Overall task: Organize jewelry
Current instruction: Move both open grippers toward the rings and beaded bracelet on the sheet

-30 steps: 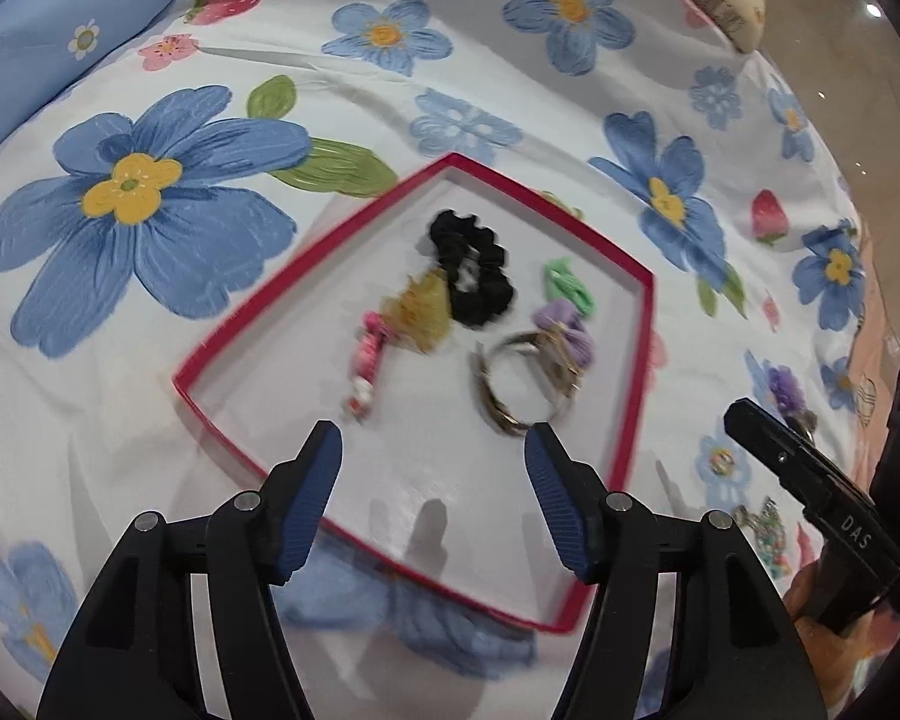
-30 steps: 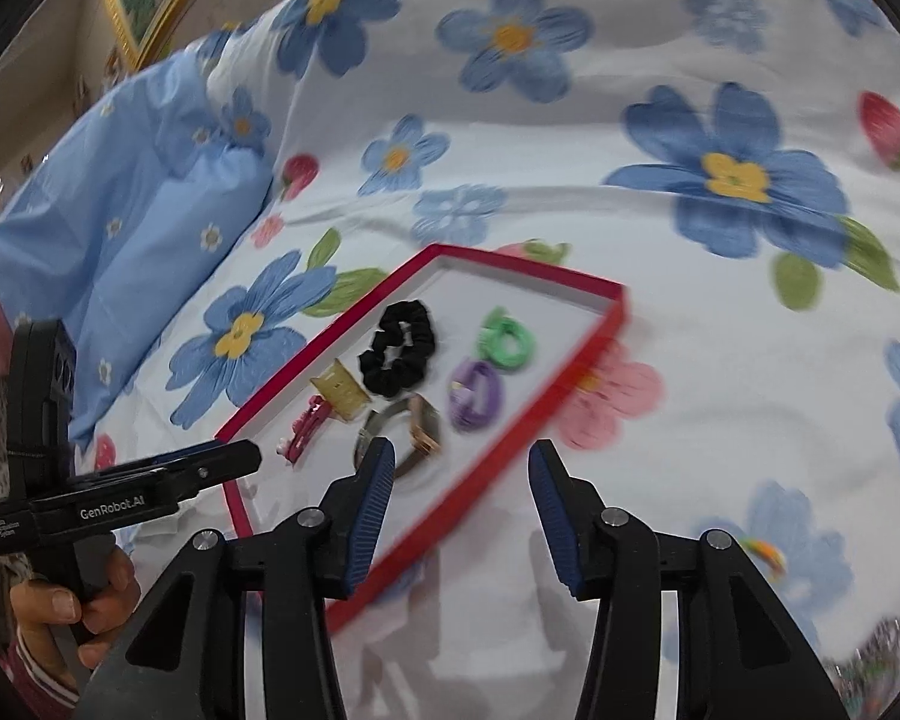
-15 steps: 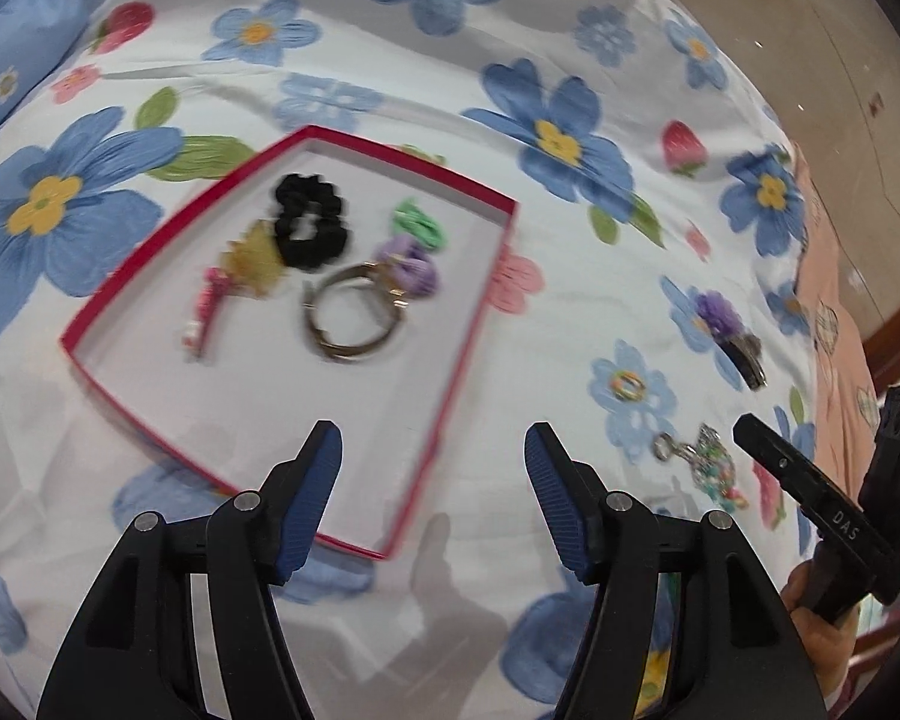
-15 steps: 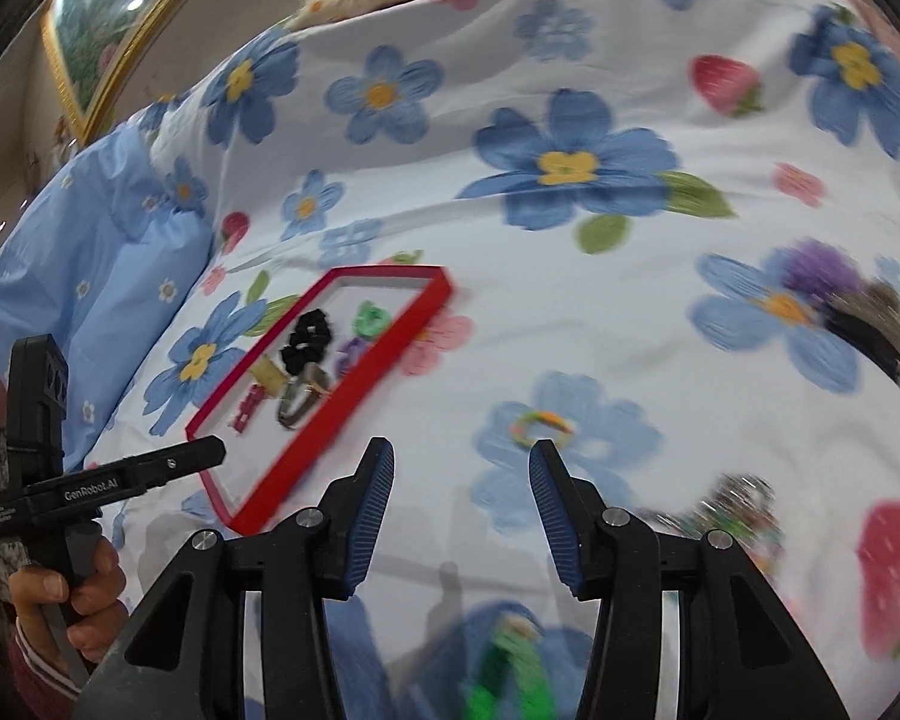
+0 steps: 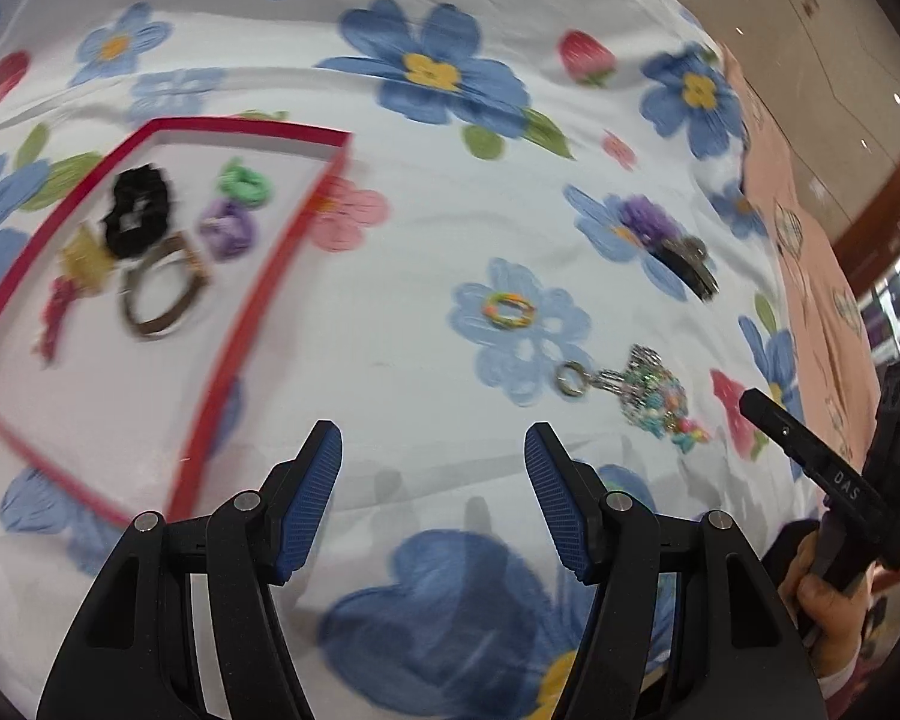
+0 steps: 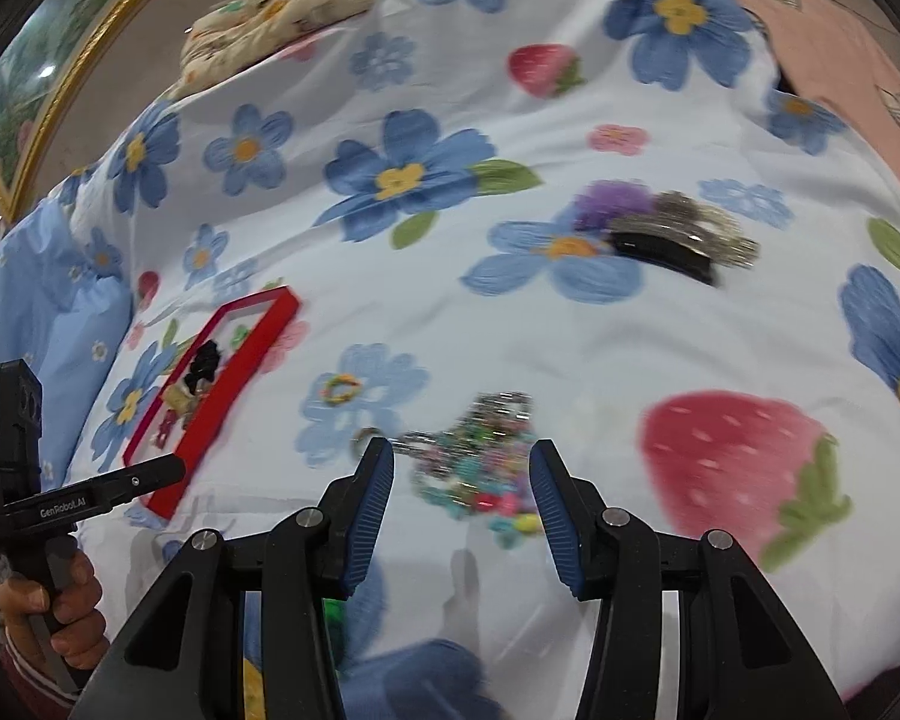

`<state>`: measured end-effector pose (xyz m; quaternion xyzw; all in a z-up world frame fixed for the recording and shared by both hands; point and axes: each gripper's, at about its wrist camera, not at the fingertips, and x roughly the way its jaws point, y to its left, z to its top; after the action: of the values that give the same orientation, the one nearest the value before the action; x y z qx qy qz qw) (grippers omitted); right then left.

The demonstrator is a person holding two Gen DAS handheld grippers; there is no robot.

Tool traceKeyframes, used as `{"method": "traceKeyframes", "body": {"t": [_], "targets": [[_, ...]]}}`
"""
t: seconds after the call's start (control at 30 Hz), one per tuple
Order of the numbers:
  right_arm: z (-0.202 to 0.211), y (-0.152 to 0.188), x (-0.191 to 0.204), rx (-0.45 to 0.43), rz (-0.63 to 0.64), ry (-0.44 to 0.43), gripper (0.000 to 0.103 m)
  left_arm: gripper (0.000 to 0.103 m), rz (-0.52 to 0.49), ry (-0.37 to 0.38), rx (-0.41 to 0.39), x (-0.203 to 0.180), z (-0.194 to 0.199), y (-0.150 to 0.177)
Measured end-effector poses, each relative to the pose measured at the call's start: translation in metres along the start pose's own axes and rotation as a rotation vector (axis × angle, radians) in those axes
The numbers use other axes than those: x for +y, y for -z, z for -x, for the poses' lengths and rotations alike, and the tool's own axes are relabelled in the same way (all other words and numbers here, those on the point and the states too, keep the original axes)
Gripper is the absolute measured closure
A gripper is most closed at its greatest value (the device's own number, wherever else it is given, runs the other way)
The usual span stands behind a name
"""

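A red-rimmed tray [image 5: 252,294] [image 6: 222,396] lies on the floral bedsheet and holds a black scrunchie [image 5: 138,207], a green tie [image 5: 245,181], a purple tie [image 5: 227,228], a bangle [image 5: 159,288], a gold clip and a pink clip. Loose on the sheet lie a small multicoloured ring [image 5: 510,309] [image 6: 341,389], a beaded keychain [image 5: 648,393] [image 6: 474,462] and a purple scrunchie with a dark hair clip [image 5: 669,243] [image 6: 654,231]. My left gripper [image 5: 432,486] is open and empty, right of the tray. My right gripper [image 6: 461,492] is open, just before the keychain.
A blue pillow [image 6: 36,294] lies at the left and a patterned cushion [image 6: 282,12] at the far edge. A pink cloth [image 6: 840,30] covers the right side. A green item [image 6: 333,609] lies under the right gripper.
Both grippers have swung right, away from the tray and toward the loose jewelry. The right gripper has come down close to the beaded keychain. Both stayed open.
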<state>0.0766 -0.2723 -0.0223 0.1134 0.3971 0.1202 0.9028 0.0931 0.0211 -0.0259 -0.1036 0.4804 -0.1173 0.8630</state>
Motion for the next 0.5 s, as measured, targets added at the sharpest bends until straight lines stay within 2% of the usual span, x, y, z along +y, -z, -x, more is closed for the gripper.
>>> {"method": "traceKeyframes", "body": {"t": [0.2,0.5], "targets": [[0.006,0.003,-0.021,0.003,-0.019,0.036,0.054,0.04,-0.092,0.014,0.033,-0.035,-0.021,-0.006],[-0.01,0.002,-0.02,0.054,0.013,0.031,0.055,0.04,-0.186,-0.013,0.071,-0.061,-0.058,-0.016]]}}
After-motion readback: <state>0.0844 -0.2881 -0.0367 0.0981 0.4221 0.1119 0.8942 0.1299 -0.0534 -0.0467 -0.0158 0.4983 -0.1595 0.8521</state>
